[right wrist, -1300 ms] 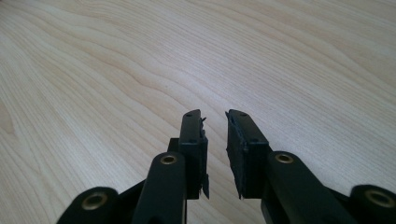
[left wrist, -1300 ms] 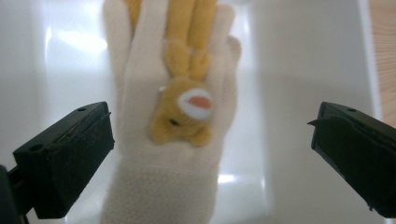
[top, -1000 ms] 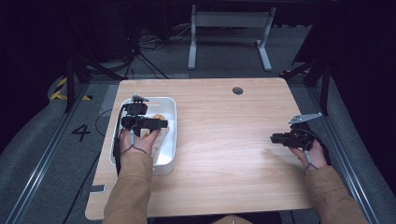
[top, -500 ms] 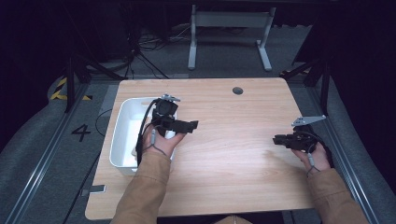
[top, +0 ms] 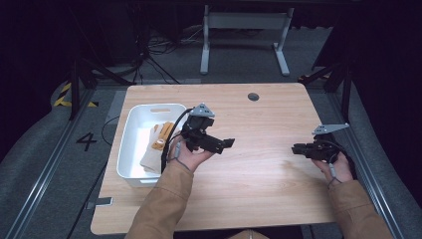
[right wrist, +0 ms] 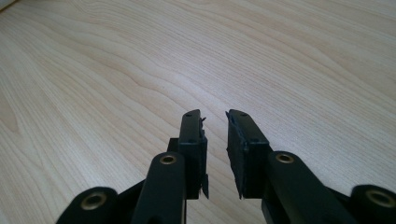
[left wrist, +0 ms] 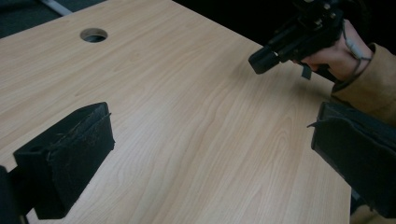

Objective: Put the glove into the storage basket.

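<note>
On the table (top: pixel 259 179), a tub (top: pixel 130 149) sits at the left edge, with gloves (top: pixel 155 147) lying inside it toward its right wall. The left gripper (top: pixel 226 144) is held over the table just right of the tub, left of centre. The right gripper (top: pixel 297 149) is near the right edge, well apart from the left one. A cable hole (top: pixel 253 96) lies behind both, near the far edge. A desk frame (top: pixel 244 37) stands on the floor beyond the table.

Left tool over bare tabletop

Its jaws stood wide apart above the wooden tabletop (left wrist: pixel 187 116); a round hole (left wrist: pixel 93 35) lay far left, the right tool (left wrist: pixel 261 58) opposite.
</note>
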`<move>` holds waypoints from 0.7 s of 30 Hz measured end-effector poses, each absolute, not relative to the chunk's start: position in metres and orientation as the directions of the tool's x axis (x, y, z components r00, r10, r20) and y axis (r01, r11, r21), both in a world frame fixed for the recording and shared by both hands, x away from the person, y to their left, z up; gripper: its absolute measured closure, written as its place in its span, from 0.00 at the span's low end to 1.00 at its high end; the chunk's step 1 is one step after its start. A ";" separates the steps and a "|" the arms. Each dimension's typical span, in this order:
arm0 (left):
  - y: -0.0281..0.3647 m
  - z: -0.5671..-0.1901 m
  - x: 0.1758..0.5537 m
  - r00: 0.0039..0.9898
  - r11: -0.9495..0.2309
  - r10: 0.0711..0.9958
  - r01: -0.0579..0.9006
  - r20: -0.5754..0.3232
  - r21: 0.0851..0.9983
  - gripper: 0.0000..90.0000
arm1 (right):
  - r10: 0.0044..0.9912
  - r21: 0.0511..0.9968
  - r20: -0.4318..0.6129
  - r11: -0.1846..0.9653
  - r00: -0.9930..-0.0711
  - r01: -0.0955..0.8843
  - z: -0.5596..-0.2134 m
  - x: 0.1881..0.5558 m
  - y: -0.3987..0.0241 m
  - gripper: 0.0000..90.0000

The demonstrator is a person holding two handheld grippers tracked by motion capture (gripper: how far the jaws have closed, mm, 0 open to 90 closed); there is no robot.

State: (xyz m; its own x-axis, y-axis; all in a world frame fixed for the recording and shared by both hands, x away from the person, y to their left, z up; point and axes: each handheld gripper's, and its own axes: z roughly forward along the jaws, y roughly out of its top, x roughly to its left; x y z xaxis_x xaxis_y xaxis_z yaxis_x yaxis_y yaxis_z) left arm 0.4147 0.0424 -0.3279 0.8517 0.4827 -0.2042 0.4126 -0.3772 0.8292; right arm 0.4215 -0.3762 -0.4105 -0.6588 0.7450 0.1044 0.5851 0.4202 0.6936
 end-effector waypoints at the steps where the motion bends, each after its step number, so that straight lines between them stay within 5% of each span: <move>1: 0.041 -0.329 0.414 0.854 -0.385 0.481 0.409 -0.198 0.827 0.00 | 0.744 0.694 0.104 0.421 -0.660 0.584 -0.410 0.421 -0.376 0.85; 9: 0.026 -0.343 0.407 0.880 -0.352 0.441 0.350 -0.176 0.868 0.01 | 0.741 0.699 0.103 0.421 -0.664 0.578 -0.410 0.422 -0.375 0.85; 21: 0.005 -0.390 0.402 0.855 -0.332 0.441 0.438 -0.273 0.835 0.00 | 0.740 0.696 0.096 0.428 -0.666 0.576 -0.411 0.422 -0.375 0.85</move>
State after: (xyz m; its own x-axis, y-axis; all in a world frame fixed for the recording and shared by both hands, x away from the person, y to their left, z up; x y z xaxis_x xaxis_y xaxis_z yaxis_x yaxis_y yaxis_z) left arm 0.4016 0.0050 -0.3901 0.8551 0.4408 -0.2729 0.4379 -0.3324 0.8353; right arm 0.4223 -0.3749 -0.4109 -0.6659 0.7398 0.0963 0.5763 0.4282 0.6961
